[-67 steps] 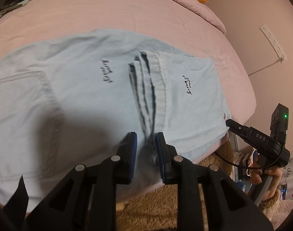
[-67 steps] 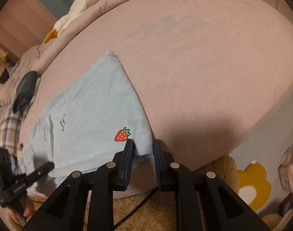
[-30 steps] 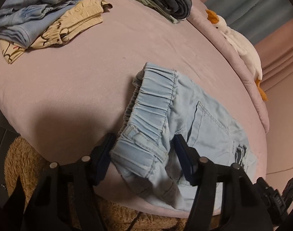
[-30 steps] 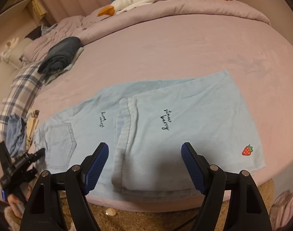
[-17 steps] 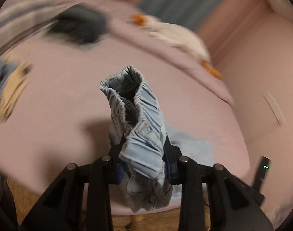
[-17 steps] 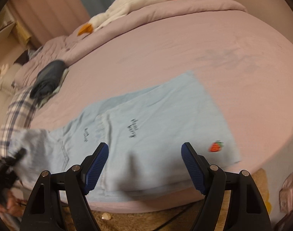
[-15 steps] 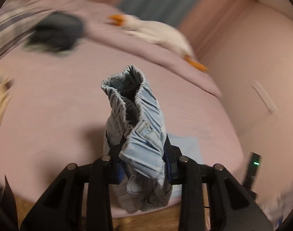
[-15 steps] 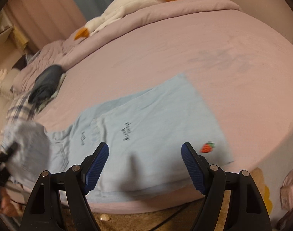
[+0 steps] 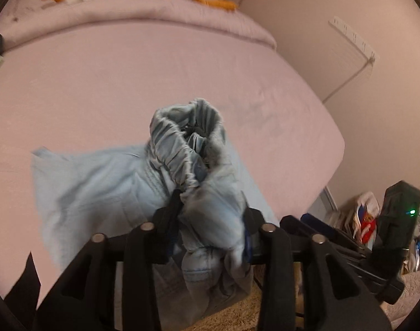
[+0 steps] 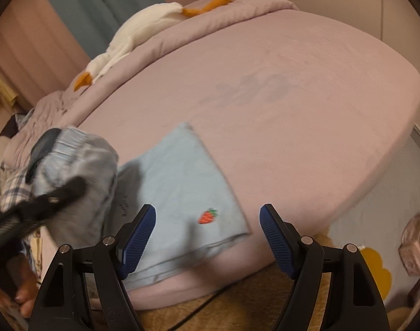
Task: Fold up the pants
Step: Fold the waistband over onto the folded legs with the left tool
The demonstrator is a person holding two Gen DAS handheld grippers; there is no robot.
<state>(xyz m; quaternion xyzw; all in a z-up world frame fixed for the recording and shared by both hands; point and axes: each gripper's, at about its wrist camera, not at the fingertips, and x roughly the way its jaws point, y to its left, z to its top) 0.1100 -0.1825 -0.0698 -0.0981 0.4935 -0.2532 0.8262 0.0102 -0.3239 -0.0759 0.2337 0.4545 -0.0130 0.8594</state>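
Note:
Light blue denim pants (image 10: 179, 176) lie on the pink bed (image 10: 292, 96), folded legs flat, a small strawberry patch (image 10: 207, 216) near the front edge. My left gripper (image 9: 210, 220) is shut on the bunched elastic waistband (image 9: 188, 143) and holds it lifted above the folded legs (image 9: 94, 171). In the right wrist view the left gripper and raised waistband (image 10: 72, 165) show at the left. My right gripper (image 10: 207, 237) is open and empty, hovering over the bed's front edge near the strawberry corner.
A white plush goose (image 10: 138, 33) lies along the far bed edge. Plaid and dark clothes (image 10: 8, 187) sit at the far left. A brown rug (image 10: 251, 309) lies below the bed edge. A wall and power strip (image 9: 350, 35) are to the right.
My left gripper closed on the waistband, lifted it and swung it right over the folded legs. My right gripper let go of the leg hem, opened and drifted right.

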